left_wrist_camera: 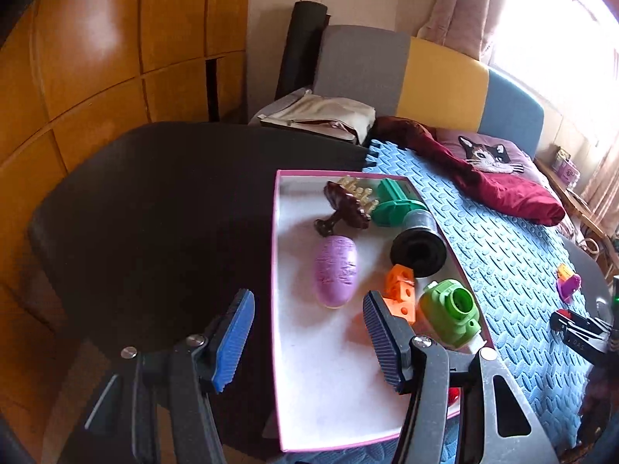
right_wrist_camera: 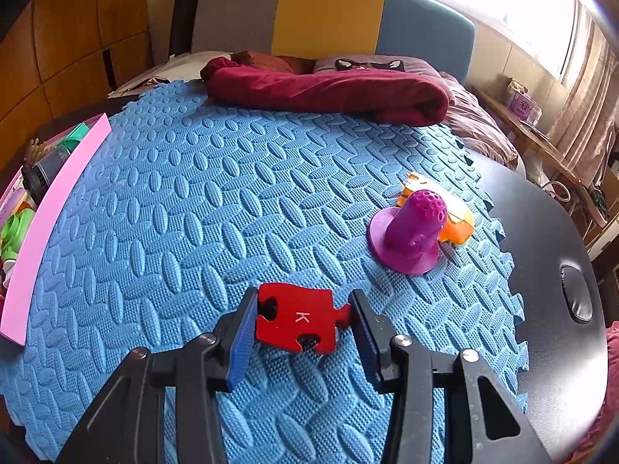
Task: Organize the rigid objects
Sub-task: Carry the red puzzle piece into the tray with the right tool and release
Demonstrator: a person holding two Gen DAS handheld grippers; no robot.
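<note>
My right gripper point(right_wrist_camera: 303, 323) is shut on a red puzzle piece point(right_wrist_camera: 298, 319) marked K, just above the blue foam mat point(right_wrist_camera: 193, 212). A purple cone-shaped toy point(right_wrist_camera: 410, 232) and an orange toy point(right_wrist_camera: 456, 220) lie on the mat ahead to the right. My left gripper point(left_wrist_camera: 309, 332) is open and empty over the near left side of the pink-rimmed white box point(left_wrist_camera: 321, 367). The box holds a purple egg-shaped object point(left_wrist_camera: 336, 270), a brown comb-like piece point(left_wrist_camera: 346, 208), a green block point(left_wrist_camera: 394, 203), a black cylinder point(left_wrist_camera: 419, 247), an orange perforated block point(left_wrist_camera: 400, 290) and a green toy camera point(left_wrist_camera: 450, 313).
The box's pink wall point(right_wrist_camera: 58, 212) shows at the left of the right wrist view. A maroon cloth point(right_wrist_camera: 329, 89) and a cat pillow point(left_wrist_camera: 487, 154) lie at the mat's far end. A black table point(left_wrist_camera: 154, 201) lies left of the box. The right gripper point(left_wrist_camera: 580, 332) shows in the left wrist view.
</note>
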